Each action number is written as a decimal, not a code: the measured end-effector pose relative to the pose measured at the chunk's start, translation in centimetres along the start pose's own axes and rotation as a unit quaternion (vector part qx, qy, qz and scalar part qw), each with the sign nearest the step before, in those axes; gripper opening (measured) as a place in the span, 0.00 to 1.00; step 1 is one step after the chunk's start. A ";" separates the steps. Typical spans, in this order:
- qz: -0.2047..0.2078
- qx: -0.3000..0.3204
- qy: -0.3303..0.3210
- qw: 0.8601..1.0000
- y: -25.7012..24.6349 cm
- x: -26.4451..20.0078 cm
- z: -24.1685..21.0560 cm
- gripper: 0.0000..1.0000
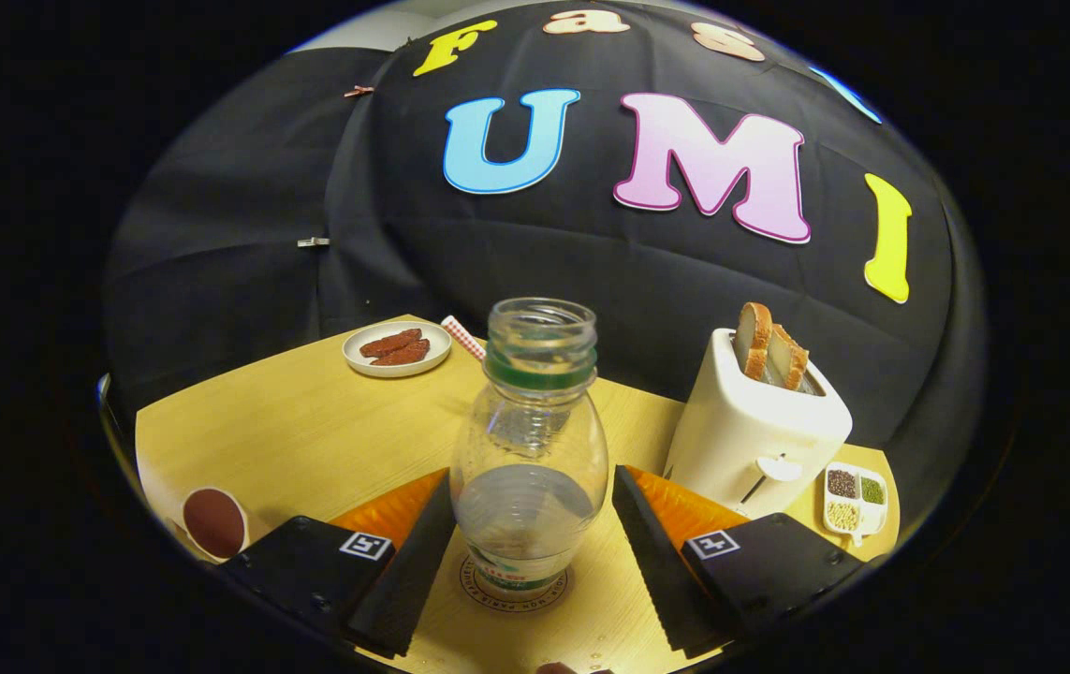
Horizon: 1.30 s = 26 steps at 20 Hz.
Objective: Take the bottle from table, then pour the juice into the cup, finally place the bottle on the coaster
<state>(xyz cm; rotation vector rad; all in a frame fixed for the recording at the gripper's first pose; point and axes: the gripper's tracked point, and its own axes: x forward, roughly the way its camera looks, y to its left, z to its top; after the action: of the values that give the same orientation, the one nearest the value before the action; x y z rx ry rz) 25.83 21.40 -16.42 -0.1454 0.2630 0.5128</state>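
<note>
One clear plastic bottle (pixel 531 449) stands upright between the fingers of the gripper (pixel 532 552), on a round printed coaster (pixel 513 592) whose rim shows around its base. The bottle is ribbed and bulbous, narrows to an uncapped neck with a green ring, and holds a little clear liquid in its lower part. The two fingers are spread apart, one on each side of the bottle; their ridged inner faces stand beside it, and a sliver of table seems to show on each side, though whether they touch the plastic cannot be told for sure.

The table (pixel 310 431) is pale wood with a fine straight grain. From the bottle, at 11 o'clock and well apart, lies one small round white plate (pixel 397 349) bearing two reddish-brown oblong pieces of food; a red-and-white checked item (pixel 464 337) lies just beside it. At 2 o'clock stands one smooth, cream, rounded toaster (pixel 754 431) with two slices of bread (pixel 769 354) poking from its slot. At 3 o'clock, beyond the toaster, sits one small white divided dish (pixel 856 501) with three compartments of grains: dark, green and pale. At 9 o'clock, near the table's edge, is one round cup (pixel 214 522) with a dark reddish-brown inside.
</note>
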 end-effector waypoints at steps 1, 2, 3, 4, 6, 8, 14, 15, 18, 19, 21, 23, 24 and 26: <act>0.001 0.002 0.000 1.000 0.1 -0.3 0.1 0.98; 0.001 0.004 0.000 1.000 0.2 -0.6 0.3 0.98; 0.001 0.006 -0.001 1.000 0.4 -1.2 0.6 0.98; 0.001 0.007 -0.001 1.000 0.4 -1.5 0.7 0.98; 0.001 0.002 0.000 1.000 0.5 -2.6 1.0 0.98; -0.009 -0.002 -0.006 1.000 0.0 -3.8 1.8 0.98; -0.031 0.005 -0.043 0.999 -1.2 -9.0 6.4 0.98; -0.036 0.010 -0.049 0.998 -1.6 -10.2 7.3 0.98; -0.075 0.012 -0.065 0.995 -3.9 -14.7 10.0 0.98; -0.090 0.012 -0.071 0.993 -4.7 -16.5 10.9 0.98; -0.118 0.023 -0.087 0.989 -6.4 -19.9 12.4 0.98; -0.143 0.041 -0.095 0.984 -7.8 -23.3 13.1 0.97; -0.159 0.048 -0.101 0.981 -8.5 -25.0 13.5 0.98; -0.199 0.061 -0.118 0.971 -10.4 -28.8 14.2 0.97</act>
<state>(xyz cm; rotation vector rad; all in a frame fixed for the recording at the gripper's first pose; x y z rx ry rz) 9.94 1.95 6.07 -0.0144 0.0283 0.1118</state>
